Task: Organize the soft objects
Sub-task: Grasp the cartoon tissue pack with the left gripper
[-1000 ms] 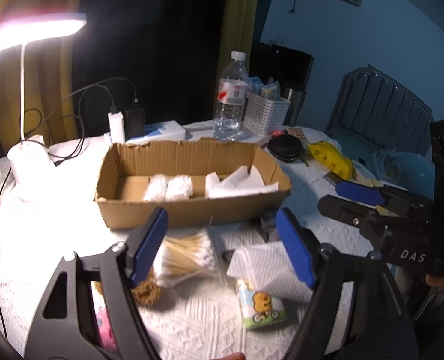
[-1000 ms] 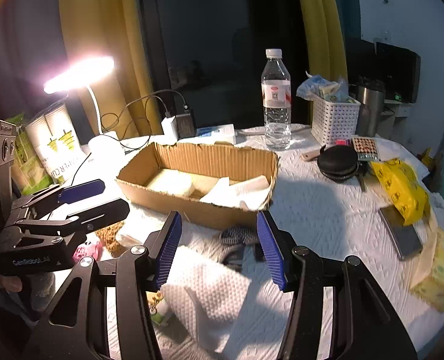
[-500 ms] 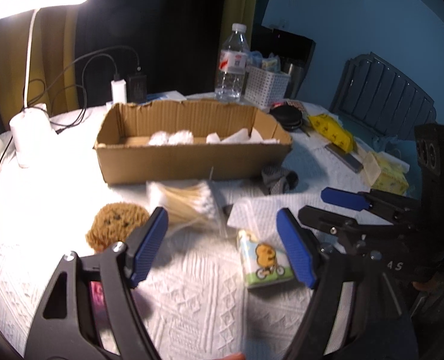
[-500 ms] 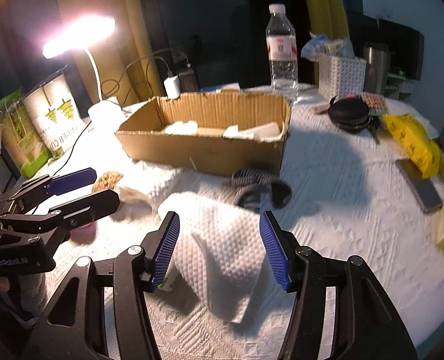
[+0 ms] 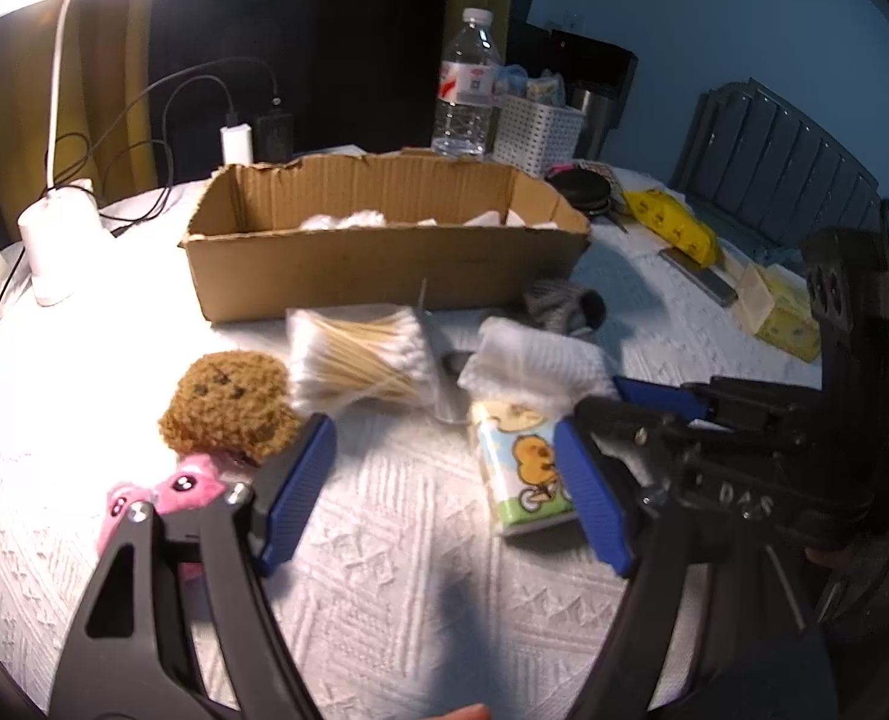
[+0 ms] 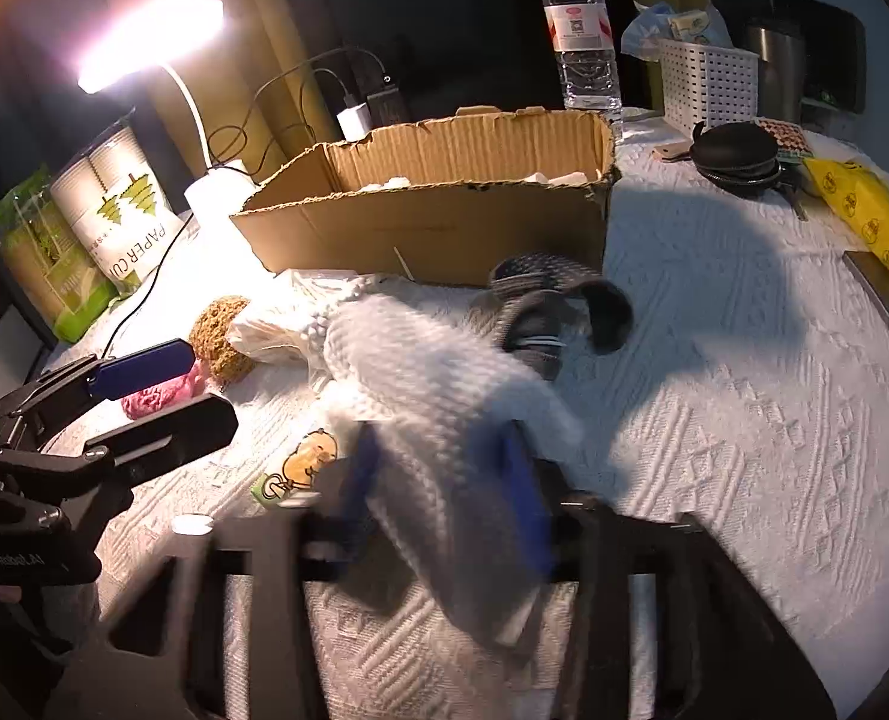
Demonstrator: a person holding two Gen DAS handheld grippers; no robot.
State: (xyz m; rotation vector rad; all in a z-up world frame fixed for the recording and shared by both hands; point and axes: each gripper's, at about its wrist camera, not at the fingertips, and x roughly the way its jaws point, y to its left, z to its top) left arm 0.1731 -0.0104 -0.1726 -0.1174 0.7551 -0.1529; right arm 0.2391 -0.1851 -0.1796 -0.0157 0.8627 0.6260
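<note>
A cardboard box (image 5: 384,252) (image 6: 444,210) holds white soft items. In front of it lie a brown sponge (image 5: 228,399) (image 6: 222,330), a bag of cotton swabs (image 5: 360,357), a tissue pack with a duck print (image 5: 525,462) (image 6: 300,465), a white paper towel (image 5: 540,357) (image 6: 438,384), a grey sock (image 5: 561,303) (image 6: 558,306) and a pink soft toy (image 5: 174,489) (image 6: 156,399). My left gripper (image 5: 444,492) is open and empty above the cloth, its right finger beside the tissue pack. My right gripper (image 6: 444,480) straddles the paper towel with its blurred jaws partly closed around it.
A desk lamp (image 5: 54,252) stands at the left with cables. A water bottle (image 6: 579,36), white basket (image 6: 708,84), black round case (image 6: 735,153), yellow bag (image 6: 870,222) and paper cup packs (image 6: 120,204) ring the table.
Both grippers dropped lower toward the table. My right gripper moved forward over the paper towel and its jaws narrowed around it. My left gripper pulled back, so the sponge and pink toy show.
</note>
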